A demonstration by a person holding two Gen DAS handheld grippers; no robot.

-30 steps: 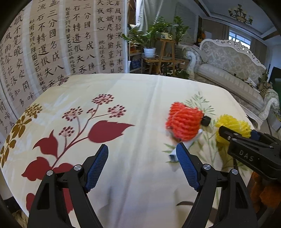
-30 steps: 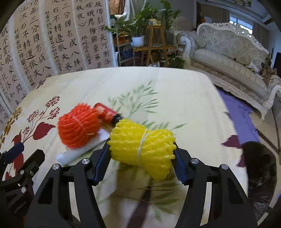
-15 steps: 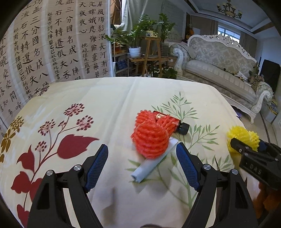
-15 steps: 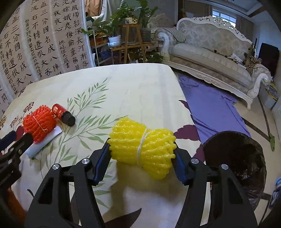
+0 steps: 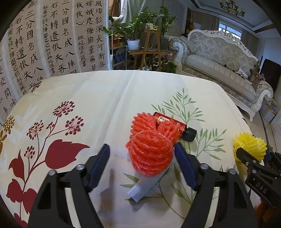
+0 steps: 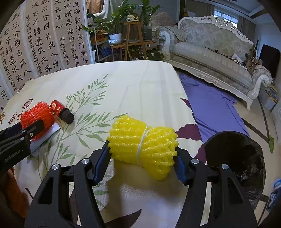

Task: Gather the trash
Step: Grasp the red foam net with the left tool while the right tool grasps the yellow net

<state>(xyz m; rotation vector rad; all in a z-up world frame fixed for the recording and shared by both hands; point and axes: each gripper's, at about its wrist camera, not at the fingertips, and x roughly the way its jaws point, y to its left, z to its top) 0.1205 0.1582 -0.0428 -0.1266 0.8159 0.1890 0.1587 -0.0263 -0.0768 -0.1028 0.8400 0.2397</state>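
Lying against the orange foam net (image 5: 151, 150): bottle (image 5: 182, 127), grey tube (image 5: 145, 185).

On the floral-print tablecloth (image 5: 105, 98), the red foam-net bundle (image 5: 151, 147) lies upon a pale flat paper strip (image 5: 142, 188). Just behind it lies a small red black-capped bottle (image 5: 182, 128). The black-lined round trash bin (image 6: 235, 157) stands right of the table, on the floor.

Ornate white sofa (image 6: 216, 50) at back right, w/ window (image 6: 226, 14) above it. Left of sofa: wooden plant stand (image 6: 135, 38) w/ potted plants (image 6: 116, 28), then calligraphy screen (image 6: 43, 40). Purple cloth (image 6: 210, 103) on tiled floor (image 6: 261, 122) in front of sofa. Daylight, soft.
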